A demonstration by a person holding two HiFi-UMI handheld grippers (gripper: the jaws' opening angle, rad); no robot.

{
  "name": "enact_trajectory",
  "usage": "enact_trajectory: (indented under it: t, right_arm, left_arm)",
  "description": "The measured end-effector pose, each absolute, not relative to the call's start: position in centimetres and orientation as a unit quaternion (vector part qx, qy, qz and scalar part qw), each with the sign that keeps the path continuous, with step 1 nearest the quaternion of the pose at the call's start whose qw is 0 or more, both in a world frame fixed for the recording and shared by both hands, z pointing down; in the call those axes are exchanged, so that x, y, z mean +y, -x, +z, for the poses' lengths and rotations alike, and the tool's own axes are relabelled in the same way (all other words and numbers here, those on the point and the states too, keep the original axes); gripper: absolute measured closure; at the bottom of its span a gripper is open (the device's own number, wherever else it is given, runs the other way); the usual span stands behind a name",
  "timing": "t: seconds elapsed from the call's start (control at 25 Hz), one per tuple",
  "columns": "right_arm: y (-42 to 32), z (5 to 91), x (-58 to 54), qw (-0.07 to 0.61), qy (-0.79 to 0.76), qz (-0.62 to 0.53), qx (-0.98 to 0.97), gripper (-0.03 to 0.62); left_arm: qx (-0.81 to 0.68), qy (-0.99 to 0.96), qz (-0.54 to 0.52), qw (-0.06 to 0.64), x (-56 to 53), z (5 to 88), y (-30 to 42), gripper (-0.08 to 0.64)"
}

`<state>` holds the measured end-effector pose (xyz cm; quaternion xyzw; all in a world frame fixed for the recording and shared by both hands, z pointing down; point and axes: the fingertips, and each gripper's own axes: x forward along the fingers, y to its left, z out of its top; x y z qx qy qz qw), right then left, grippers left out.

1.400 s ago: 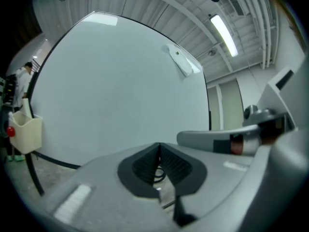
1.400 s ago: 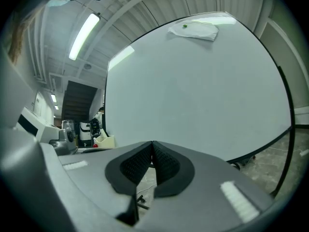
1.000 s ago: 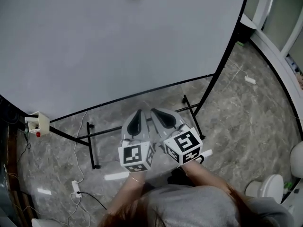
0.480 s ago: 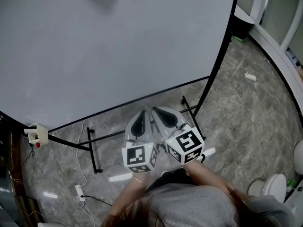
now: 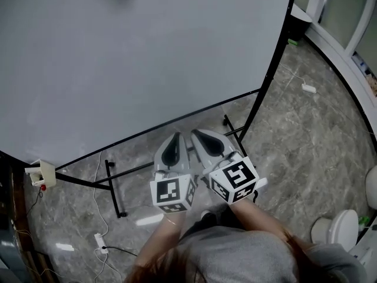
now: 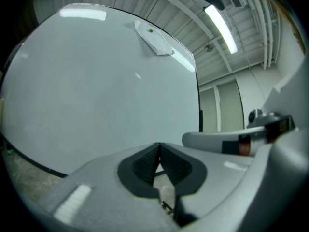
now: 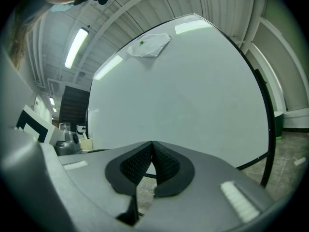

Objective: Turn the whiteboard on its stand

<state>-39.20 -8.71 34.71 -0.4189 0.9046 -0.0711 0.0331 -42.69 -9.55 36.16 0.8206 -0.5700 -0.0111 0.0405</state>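
The big whiteboard (image 5: 135, 63) fills the upper head view, its black frame edge running down to the right post (image 5: 259, 96). A sheet of paper (image 7: 149, 46) is stuck near its top. Below the board's lower edge, my left gripper (image 5: 175, 135) and right gripper (image 5: 195, 132) sit side by side over the stand's black cross bar (image 5: 135, 168). Both are shut with nothing between the pads and point at the board without touching it. The left gripper view has its shut tips (image 6: 158, 145) before the white surface (image 6: 96, 86); the right gripper view shows the same (image 7: 152, 143).
The black stand leg (image 5: 112, 187) rests on a grey marble floor. A small white box with a red button (image 5: 36, 174) hangs at the board's left corner. A power strip with cable (image 5: 100, 240) lies lower left, a white round stool (image 5: 333, 232) lower right.
Both grippers have drifted a little together, still side by side and shut. The board's right edge and the white box sit slightly differently in the head view.
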Motion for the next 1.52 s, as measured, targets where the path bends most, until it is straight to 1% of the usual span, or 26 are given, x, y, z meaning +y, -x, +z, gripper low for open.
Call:
enact_trajectory:
  t: [0.16,0.32,0.56,0.84,1.0,1.16,1.32,1.52]
  right_arm:
    - [37.1,34.6,-9.3,0.030,0.432,-0.067,0.899,0.588]
    - [33.9,34.4,-10.6,0.032,0.435,-0.061,0.898,0.588]
    - [26.5,34.5,-13.1,0.032,0.426,-0.058,0.903,0.588]
    - [15.7,33.5,-16.8,0.014,0.406,-0.045,0.913,0.588]
    - [12.0,33.0,-18.2,0.008,0.388,-0.045,0.920,0.588]
    - [9.4,33.0,-19.4,0.006,0.367,-0.048,0.929,0.588]
    - [7.9,32.9,-20.3,0.009,0.346,-0.046,0.937,0.588]
    - [7.4,33.7,-22.1,-0.015,0.304,-0.031,0.952,0.588]
  left_arm:
    - [-0.557,-0.830,-0.004,0.037,-10.0,36.2,40.6,0.569]
    - [-0.549,-0.835,-0.007,0.034,-11.3,35.9,36.9,0.569]
    - [-0.547,-0.836,-0.011,0.037,-14.0,36.3,29.0,0.569]
    - [-0.571,-0.820,-0.028,0.035,-17.8,34.8,19.3,0.569]
    - [-0.586,-0.809,-0.035,0.036,-19.4,33.8,15.3,0.569]
    - [-0.607,-0.793,-0.035,0.041,-20.2,34.1,12.9,0.569]
    - [-0.625,-0.778,-0.032,0.046,-20.5,34.4,12.0,0.569]
    - [-0.627,-0.777,-0.030,0.047,-20.9,34.5,12.3,0.569]
